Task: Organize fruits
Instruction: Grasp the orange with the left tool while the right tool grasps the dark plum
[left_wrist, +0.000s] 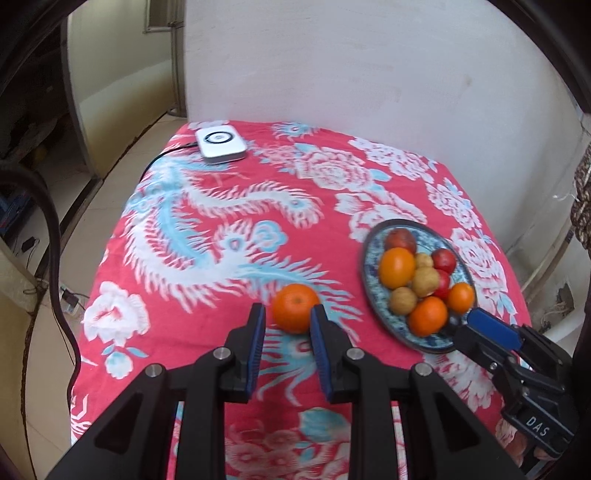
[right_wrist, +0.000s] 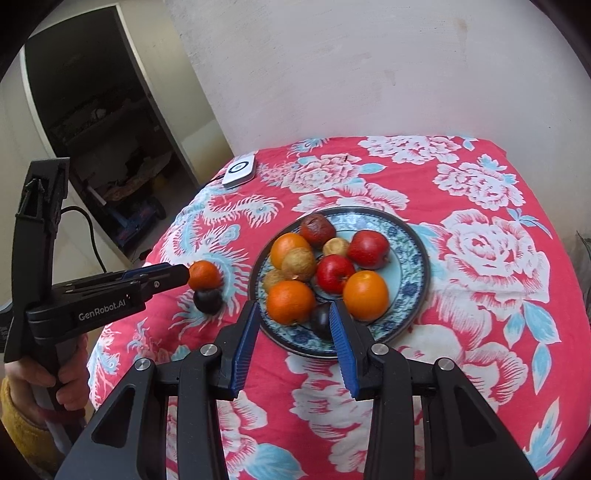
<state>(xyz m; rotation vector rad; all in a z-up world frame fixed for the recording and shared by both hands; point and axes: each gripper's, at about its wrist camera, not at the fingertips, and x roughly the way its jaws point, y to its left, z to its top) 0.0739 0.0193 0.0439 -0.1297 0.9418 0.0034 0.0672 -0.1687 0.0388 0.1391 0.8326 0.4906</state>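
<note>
One orange (left_wrist: 295, 308) (right_wrist: 205, 275) lies on the red flowered cloth left of the plate, beside a dark plum (right_wrist: 208, 301). My left gripper (left_wrist: 288, 314) (right_wrist: 186, 274) has its jaws drawn narrow. Its tips reach the orange's near edge, and nothing sits between the pads. The blue patterned plate (left_wrist: 364, 258) (right_wrist: 413, 258) holds several oranges, red apples, brown fruits and a second dark plum (right_wrist: 319, 321). My right gripper (right_wrist: 295, 314) (left_wrist: 474, 318) hangs open over the plate's near rim. That plum lies just past its tips, not pressed.
A white device (left_wrist: 221, 143) (right_wrist: 239, 171) with a black cable sits at the table's far left corner. A wall runs behind the table. The cloth drops off at the left edge toward the floor. A person's hand (right_wrist: 55, 384) grips the left tool's handle.
</note>
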